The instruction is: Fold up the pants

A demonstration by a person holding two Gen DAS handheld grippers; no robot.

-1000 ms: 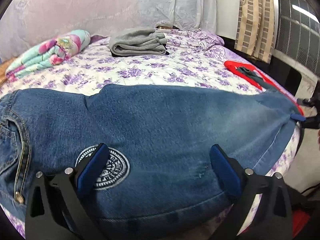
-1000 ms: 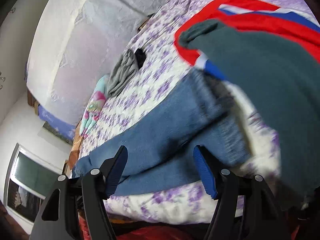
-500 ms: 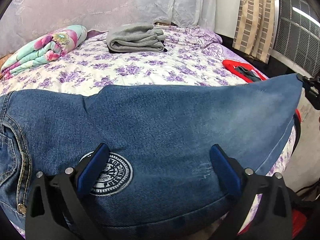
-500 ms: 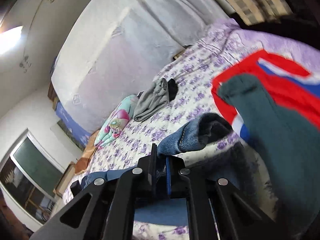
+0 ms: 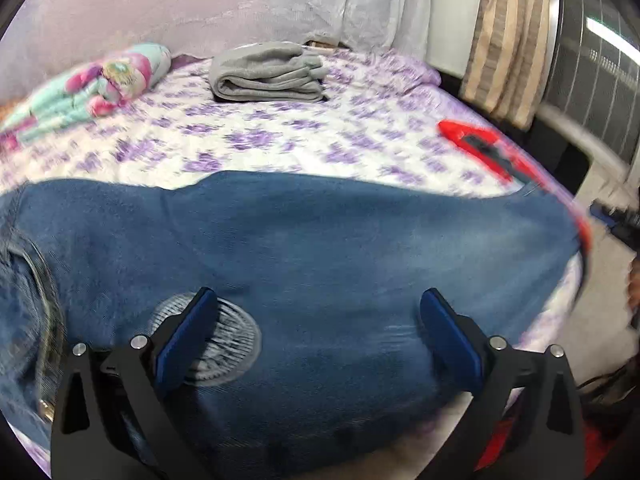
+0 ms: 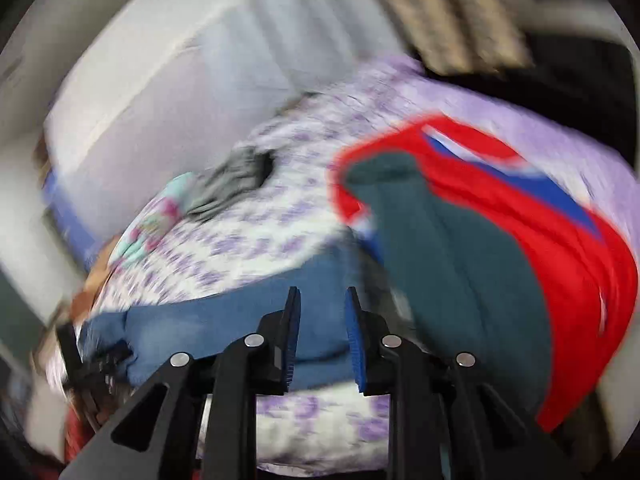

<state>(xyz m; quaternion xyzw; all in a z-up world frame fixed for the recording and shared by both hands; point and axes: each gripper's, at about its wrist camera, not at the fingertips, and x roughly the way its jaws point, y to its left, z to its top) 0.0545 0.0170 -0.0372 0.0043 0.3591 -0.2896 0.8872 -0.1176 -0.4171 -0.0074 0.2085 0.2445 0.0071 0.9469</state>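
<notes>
i'm seeing the jeans [image 5: 304, 248] lying spread across the near edge of the floral bed [image 5: 280, 140]. my left gripper [image 5: 320, 336] is hovering wide open over them, gripping nothing. my right gripper [image 6: 320, 336] is opening, its narrow jaws empty, above the pant leg beside the red garment [image 6: 560, 248].

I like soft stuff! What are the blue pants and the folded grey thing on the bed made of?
The blue pants look like denim: faded, sturdy weave with stitched seams. The folded grey garment looks like soft fleece or knit, thick and matte; blur leaves that uncertain.
</notes>
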